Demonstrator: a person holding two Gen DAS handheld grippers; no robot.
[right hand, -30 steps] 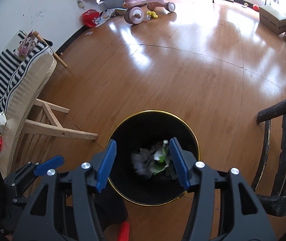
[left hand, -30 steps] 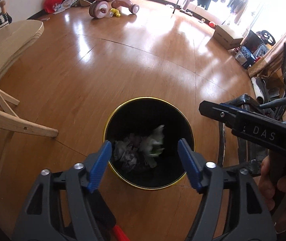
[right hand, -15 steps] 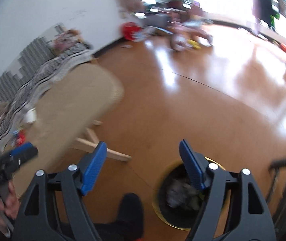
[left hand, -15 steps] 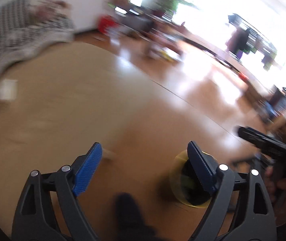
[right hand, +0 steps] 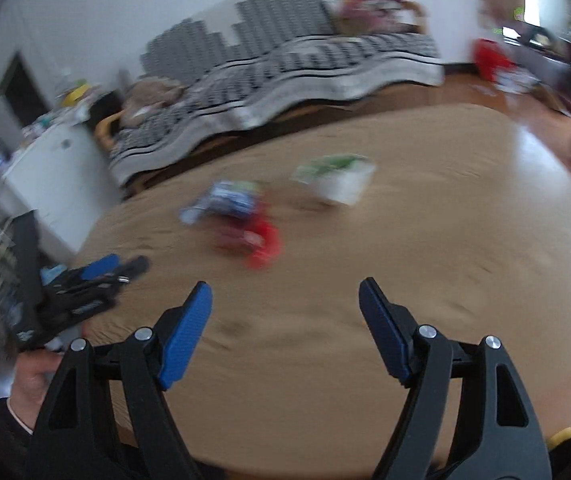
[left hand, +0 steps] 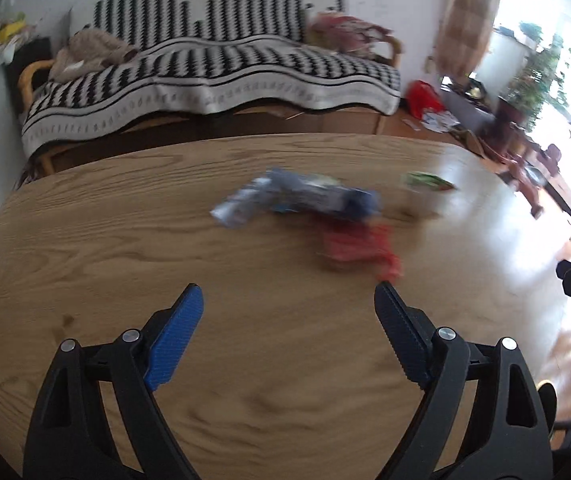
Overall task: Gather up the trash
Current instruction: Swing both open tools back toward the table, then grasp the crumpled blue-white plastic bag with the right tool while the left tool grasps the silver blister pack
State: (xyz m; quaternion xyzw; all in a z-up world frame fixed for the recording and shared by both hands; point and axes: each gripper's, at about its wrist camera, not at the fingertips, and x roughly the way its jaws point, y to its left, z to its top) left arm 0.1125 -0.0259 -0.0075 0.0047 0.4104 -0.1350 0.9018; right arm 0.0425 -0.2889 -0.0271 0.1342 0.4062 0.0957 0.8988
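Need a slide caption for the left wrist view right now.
Open left gripper above the wooden table, facing a blue-silver wrapper, red wrapper and green-white packet.

Both wrist views low over table [left hand: 85, 240], facing sofa [left hand: 213, 68]; shared: wrappers mid-table

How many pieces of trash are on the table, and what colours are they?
Blue and silver wrapper: 1
Red wrapper: 1
White and green cup: 1
Total: 3 on the wooden table
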